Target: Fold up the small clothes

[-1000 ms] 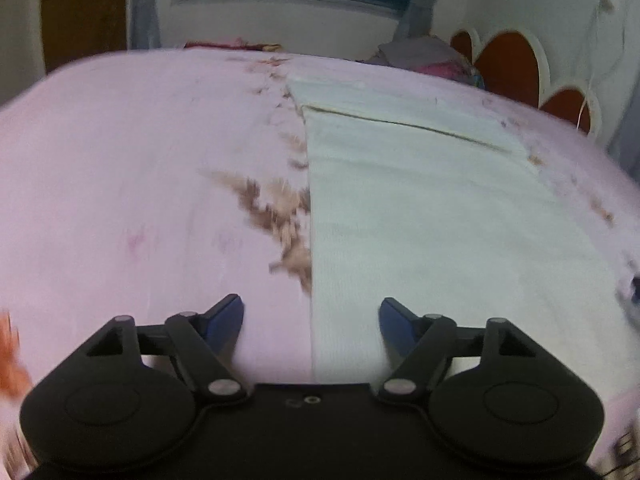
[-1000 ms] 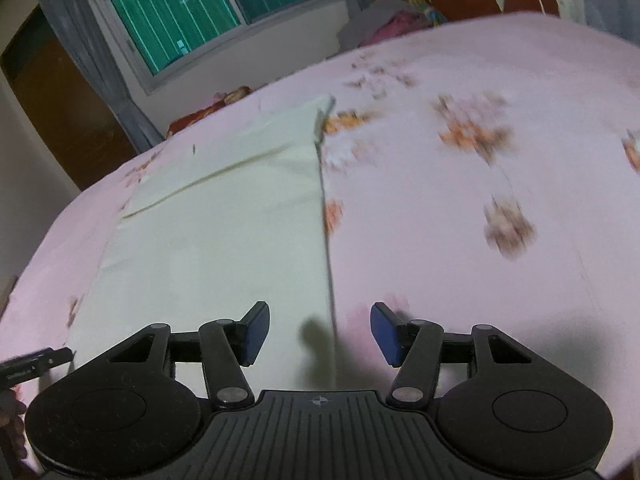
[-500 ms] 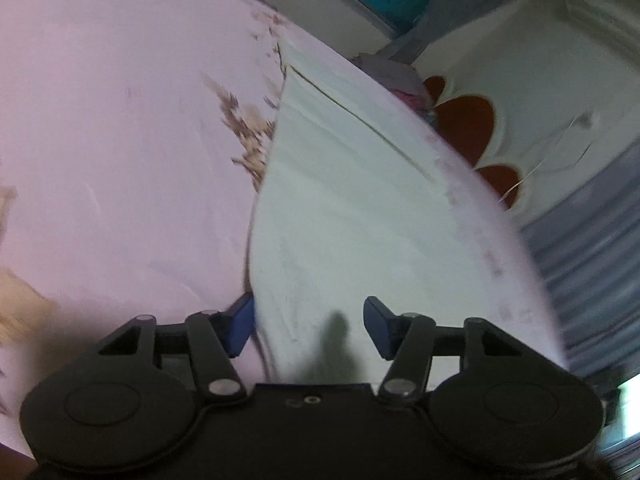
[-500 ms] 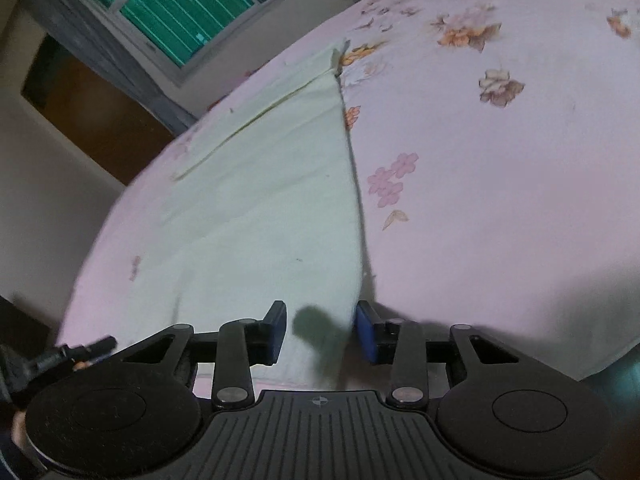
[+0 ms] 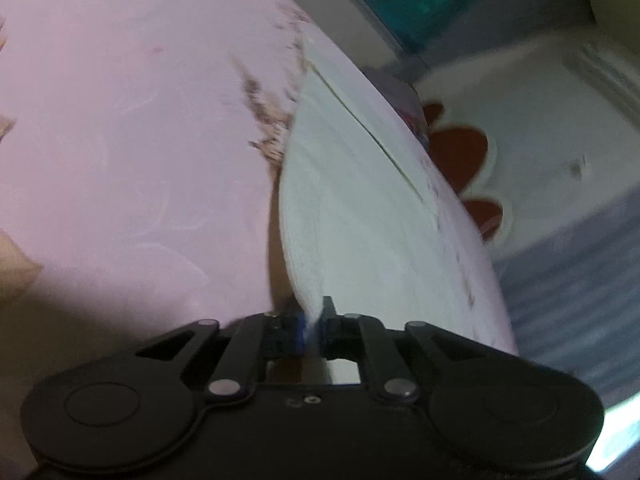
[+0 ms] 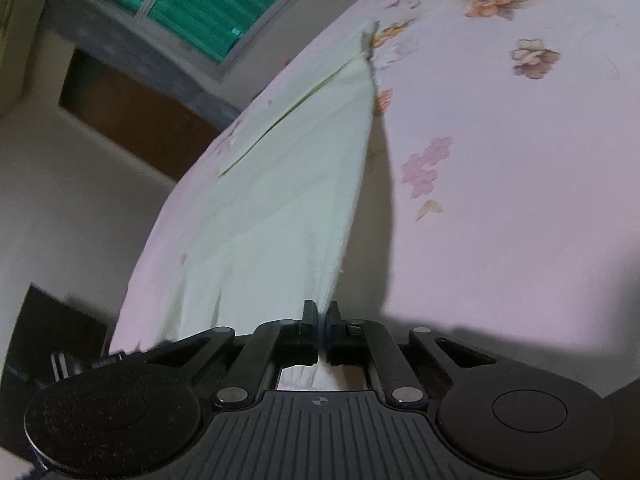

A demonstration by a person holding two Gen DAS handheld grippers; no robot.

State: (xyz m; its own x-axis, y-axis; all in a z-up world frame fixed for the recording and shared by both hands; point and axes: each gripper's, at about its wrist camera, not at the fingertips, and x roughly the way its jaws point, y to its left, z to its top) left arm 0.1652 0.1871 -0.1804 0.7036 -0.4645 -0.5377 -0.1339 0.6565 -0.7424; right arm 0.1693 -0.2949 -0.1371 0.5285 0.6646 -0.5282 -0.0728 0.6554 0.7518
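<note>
Left wrist: left tongs (image 5: 314, 326) pinch cloth (image 5: 360, 216) | right tongs (image 6: 321, 330) pinch cloth

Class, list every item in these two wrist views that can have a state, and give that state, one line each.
Left gripper: jaws shut on the cloth's near corner.
Right gripper: jaws shut on the other near corner.
Pale cream rectangular cloth: near edge lifted, far end flat with a folded band.
Pink floral bedsheet: spread flat.

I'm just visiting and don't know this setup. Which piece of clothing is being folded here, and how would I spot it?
Look at the big pink bed sheet printed with flowers. Lying on it is one plain, pale cream-green cloth, with a fold line near its far end. It alone has no print, and the left gripper and right gripper each pinch a near corner in shut jaws.
</note>
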